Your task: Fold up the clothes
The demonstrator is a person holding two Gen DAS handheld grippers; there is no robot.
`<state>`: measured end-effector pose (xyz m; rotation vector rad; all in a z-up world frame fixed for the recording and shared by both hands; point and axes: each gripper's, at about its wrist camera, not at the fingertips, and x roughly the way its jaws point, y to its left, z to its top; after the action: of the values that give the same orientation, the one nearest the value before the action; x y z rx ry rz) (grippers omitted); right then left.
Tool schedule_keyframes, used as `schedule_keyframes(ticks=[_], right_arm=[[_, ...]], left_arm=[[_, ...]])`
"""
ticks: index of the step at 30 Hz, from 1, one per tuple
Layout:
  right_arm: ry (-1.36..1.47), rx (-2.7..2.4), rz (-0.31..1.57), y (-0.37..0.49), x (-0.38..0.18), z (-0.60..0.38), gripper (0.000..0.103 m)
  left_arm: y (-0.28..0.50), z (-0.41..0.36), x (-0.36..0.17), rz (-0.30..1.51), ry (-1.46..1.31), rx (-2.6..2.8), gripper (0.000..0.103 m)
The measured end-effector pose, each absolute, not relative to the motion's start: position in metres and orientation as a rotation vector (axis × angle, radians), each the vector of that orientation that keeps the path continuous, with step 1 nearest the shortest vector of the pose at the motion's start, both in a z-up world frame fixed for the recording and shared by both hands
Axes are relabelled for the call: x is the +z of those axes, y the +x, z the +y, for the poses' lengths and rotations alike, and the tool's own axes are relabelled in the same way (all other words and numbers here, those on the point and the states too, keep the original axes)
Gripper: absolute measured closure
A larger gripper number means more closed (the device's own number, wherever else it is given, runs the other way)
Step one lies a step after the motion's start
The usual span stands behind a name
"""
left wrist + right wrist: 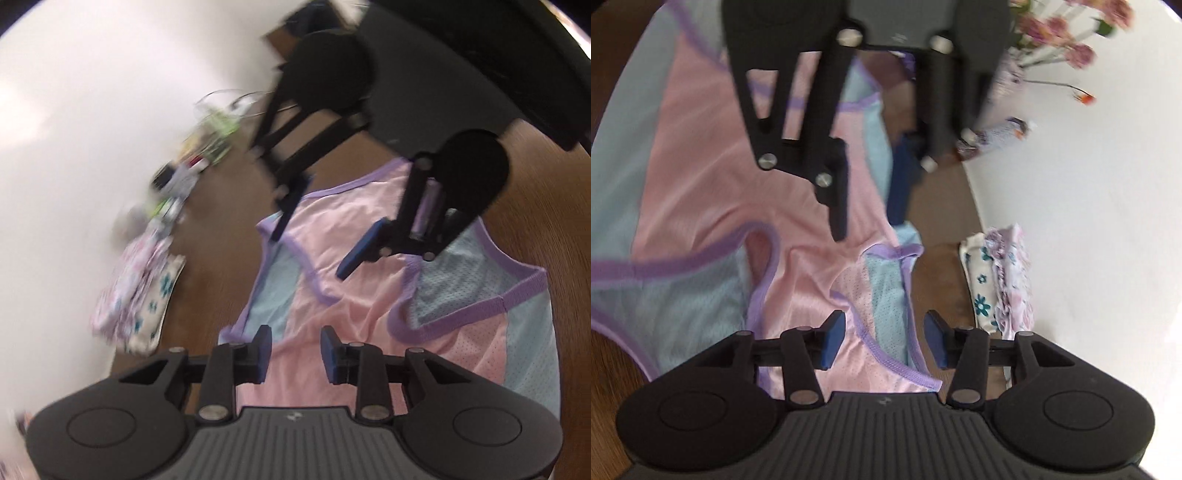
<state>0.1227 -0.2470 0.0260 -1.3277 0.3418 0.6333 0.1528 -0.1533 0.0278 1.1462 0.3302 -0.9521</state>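
Brown wooden worktop (221, 229) carries a pink, blue and purple-trimmed tank top (354, 295) spread flat, with folded floral clothes (140, 295) lying beside it by the white wall. Left gripper (295, 356) and right gripper (884, 341) hover over the top, jaws spread, holding nothing.

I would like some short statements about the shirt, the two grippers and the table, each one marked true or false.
1. The shirt is pink with light blue sides and purple trim. True.
2. The left gripper is shut on the shirt. False: its jaws stand open, with nothing between them.
3. The right gripper is open. True.
4. The shirt lies on a white table. False: the table is brown wood.
5. A folded floral cloth lies beside the shirt, near the wall. True.
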Motion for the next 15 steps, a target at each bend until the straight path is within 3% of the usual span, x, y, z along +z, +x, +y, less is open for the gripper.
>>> schedule_keyframes(ticks=[6,12,14,15], right_arm=[[-1.404,0.787,0.317,0.140,0.027,-0.253,0.057],[-1.388,0.930,0.343,0.161,0.038,-0.255,0.059],[-1.390,0.971,0.367,0.170,0.038,-0.253,0.060],[-1.391,0.989,0.386,0.174,0.038,-0.252,0.063]], left_arm=[[0.167,-0.180,0.010,0.340,1.397,-1.094,0.074],[0.190,-0.182,0.008,0.439,1.388,-1.221,0.076],[0.197,-0.180,0.008,0.464,1.370,-1.252,0.084],[0.198,-0.178,0.006,0.461,1.367,-1.260,0.098]])
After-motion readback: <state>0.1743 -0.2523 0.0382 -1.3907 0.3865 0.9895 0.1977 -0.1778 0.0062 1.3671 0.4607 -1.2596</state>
